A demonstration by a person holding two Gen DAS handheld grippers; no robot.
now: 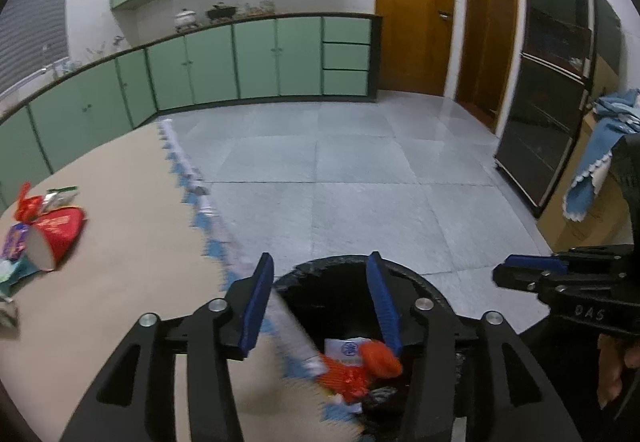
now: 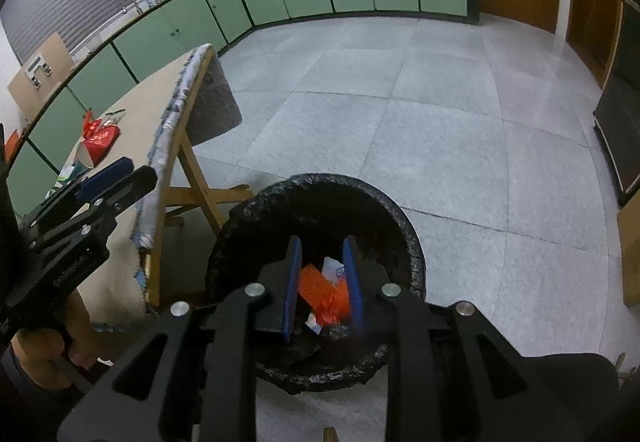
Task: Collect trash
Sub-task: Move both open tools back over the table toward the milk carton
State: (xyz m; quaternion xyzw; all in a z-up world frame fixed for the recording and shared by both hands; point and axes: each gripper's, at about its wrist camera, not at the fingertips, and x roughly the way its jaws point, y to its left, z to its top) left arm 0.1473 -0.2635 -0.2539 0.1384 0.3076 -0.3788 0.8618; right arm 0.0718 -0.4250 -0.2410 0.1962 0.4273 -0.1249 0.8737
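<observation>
A black-lined trash bin (image 1: 416, 278) (image 2: 320, 182) stands on the floor beside the table. Inside it lie an orange mesh wrapper (image 1: 344, 378) (image 2: 324, 292) and a white paper scrap (image 1: 346, 348) (image 2: 334, 268). My left gripper (image 1: 320, 258) (image 2: 136, 170) hangs over the bin's table-side rim, open, with nothing between its blue pads. My right gripper (image 2: 323, 242) (image 1: 500, 276) points down into the bin with its pads a little apart; the orange wrapper shows through the gap, lying below them. More trash sits on the table: a tipped red paper cup (image 1: 56, 238) (image 2: 98, 142) among wrappers.
The table (image 1: 120, 262) (image 2: 160, 98) has a beige cloth with a blue-fringed edge and wooden folding legs (image 2: 192, 170). Green cabinets (image 1: 256, 58) line the far wall. Grey tiled floor (image 2: 440, 122) spreads beyond the bin. A dark glass cabinet (image 1: 552, 82) stands right.
</observation>
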